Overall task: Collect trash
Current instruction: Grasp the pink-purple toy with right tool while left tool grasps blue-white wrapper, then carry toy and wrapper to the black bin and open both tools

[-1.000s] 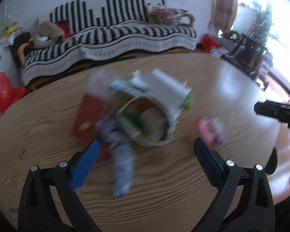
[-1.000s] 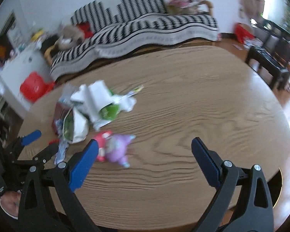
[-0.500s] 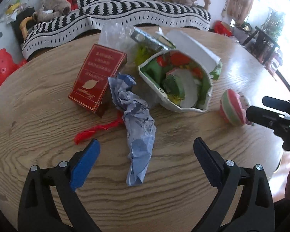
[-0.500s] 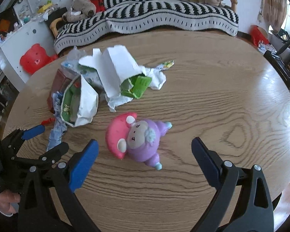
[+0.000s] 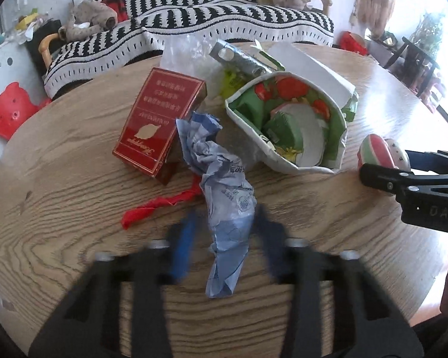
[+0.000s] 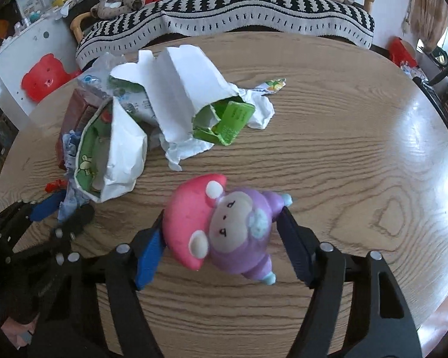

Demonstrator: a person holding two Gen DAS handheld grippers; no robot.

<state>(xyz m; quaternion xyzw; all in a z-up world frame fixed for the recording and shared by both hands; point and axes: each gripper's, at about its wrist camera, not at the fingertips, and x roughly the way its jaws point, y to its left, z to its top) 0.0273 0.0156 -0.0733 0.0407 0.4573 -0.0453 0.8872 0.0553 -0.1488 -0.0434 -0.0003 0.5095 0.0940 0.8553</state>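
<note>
A crumpled blue wrapper (image 5: 224, 185) lies on the wooden table (image 5: 59, 179). My left gripper (image 5: 225, 226) straddles its near end, blurred, with the jaws closing; a thin gap still shows beside the left pad. A pink and purple squishy toy (image 6: 224, 229) sits between the fingers of my right gripper (image 6: 221, 220), whose jaws are closing and touch it on both sides. The left wrist view shows the same toy (image 5: 373, 152) at the right, inside the right gripper (image 5: 386, 164).
A red box (image 5: 161, 119), a red scrap (image 5: 152, 208), a fruit-print paper bag (image 5: 289, 119), torn white paper (image 6: 182, 89) and a green carton (image 6: 233, 119) form a pile. A striped sofa (image 5: 194, 29) stands behind the table. A person's hand shows at the lower left.
Both grippers dropped toward the table. The left jaws narrowed around the blue wrapper. The right gripper moved over the toy and its jaws came in against it.
</note>
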